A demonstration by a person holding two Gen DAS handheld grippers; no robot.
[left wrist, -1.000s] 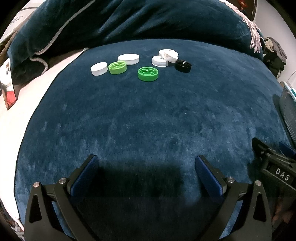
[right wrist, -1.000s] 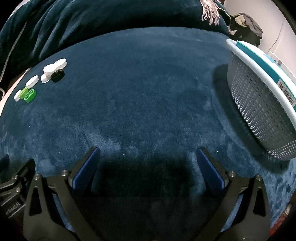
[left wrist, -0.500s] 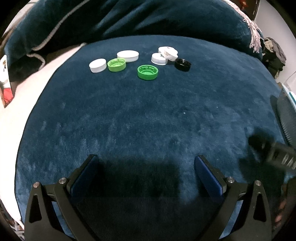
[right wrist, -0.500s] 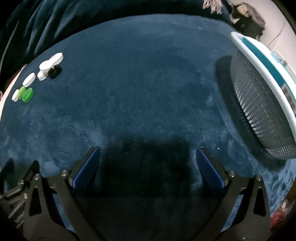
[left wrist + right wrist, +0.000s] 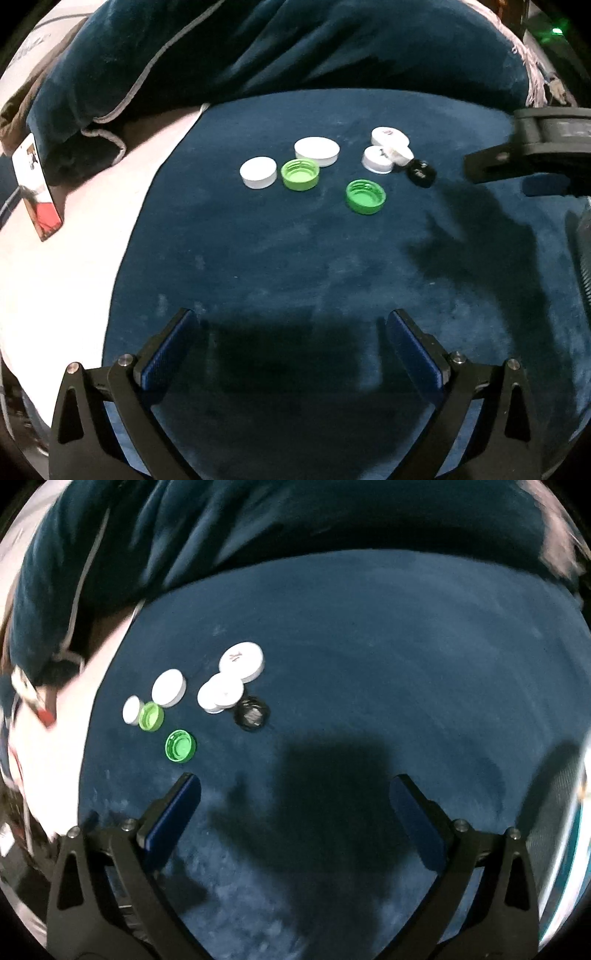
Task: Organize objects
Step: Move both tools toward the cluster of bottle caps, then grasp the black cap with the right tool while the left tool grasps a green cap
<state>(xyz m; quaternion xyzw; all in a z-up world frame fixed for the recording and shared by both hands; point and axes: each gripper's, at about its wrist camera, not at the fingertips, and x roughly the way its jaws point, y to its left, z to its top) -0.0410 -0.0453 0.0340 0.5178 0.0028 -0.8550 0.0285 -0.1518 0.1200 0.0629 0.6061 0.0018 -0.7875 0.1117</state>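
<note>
Currently: approach step. Right tool (image 5: 295, 805) open, empty, nearing black cap (image 5: 252, 713) mid-frame; left tool (image 5: 291, 343) open, empty. Next: straddle cap, close.

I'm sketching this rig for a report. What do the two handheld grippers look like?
Both match: the left gripper and right gripper each have two black angular fingers with triangular cutouts, silver screws along the tops and flat dark blue pads on the inner faces. No cables, sleeves or hands show.
</note>
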